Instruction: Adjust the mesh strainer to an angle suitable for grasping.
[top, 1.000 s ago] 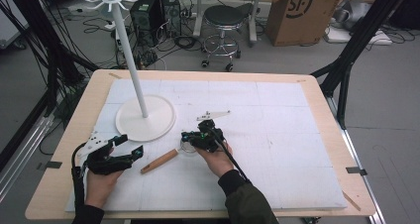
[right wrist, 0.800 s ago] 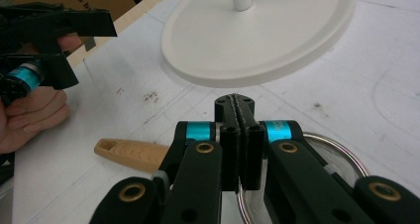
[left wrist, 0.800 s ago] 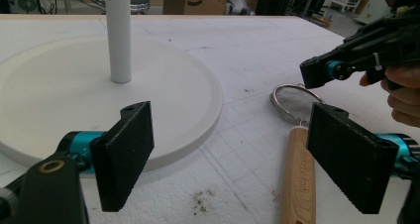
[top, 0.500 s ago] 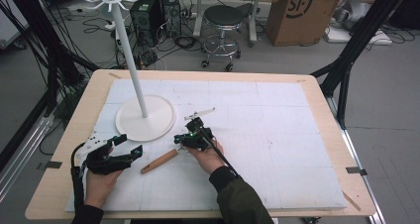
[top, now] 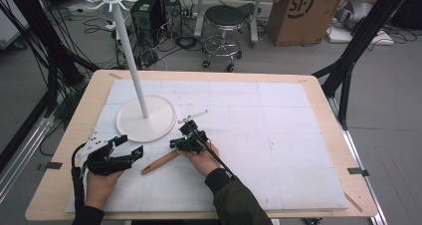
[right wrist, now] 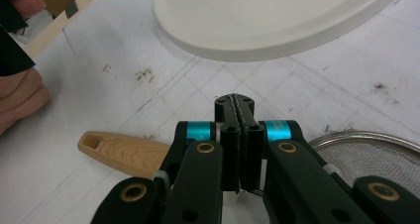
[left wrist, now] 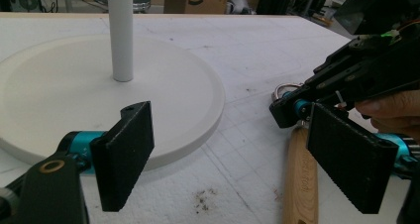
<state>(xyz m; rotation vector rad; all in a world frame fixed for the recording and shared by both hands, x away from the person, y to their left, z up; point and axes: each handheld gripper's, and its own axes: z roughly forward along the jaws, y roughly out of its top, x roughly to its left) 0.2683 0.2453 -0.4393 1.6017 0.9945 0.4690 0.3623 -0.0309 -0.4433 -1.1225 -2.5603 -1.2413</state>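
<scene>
A small strainer lies on the white mat, its wooden handle [top: 160,162] pointing to the near left. My right gripper [top: 174,145] sits low over it and is shut on the thin wire between the handle [right wrist: 124,152] and the mesh bowl [right wrist: 366,149]. My left gripper [top: 132,153] rests on the mat to the left of the handle, open with nothing between its pads [left wrist: 124,152]. In the left gripper view the right gripper [left wrist: 297,107] is close on the right, above the handle [left wrist: 299,184].
A white hook stand, with a round base [top: 147,118] and a tall pole [top: 132,60], rises just beyond both grippers. A small metal item [top: 194,116] lies on the mat behind the right hand. The right half of the mat [top: 278,135] is bare.
My right gripper has slid left, toward the stand base and the left gripper, onto the strainer's neck. The wooden handle and the left gripper have hardly moved.
</scene>
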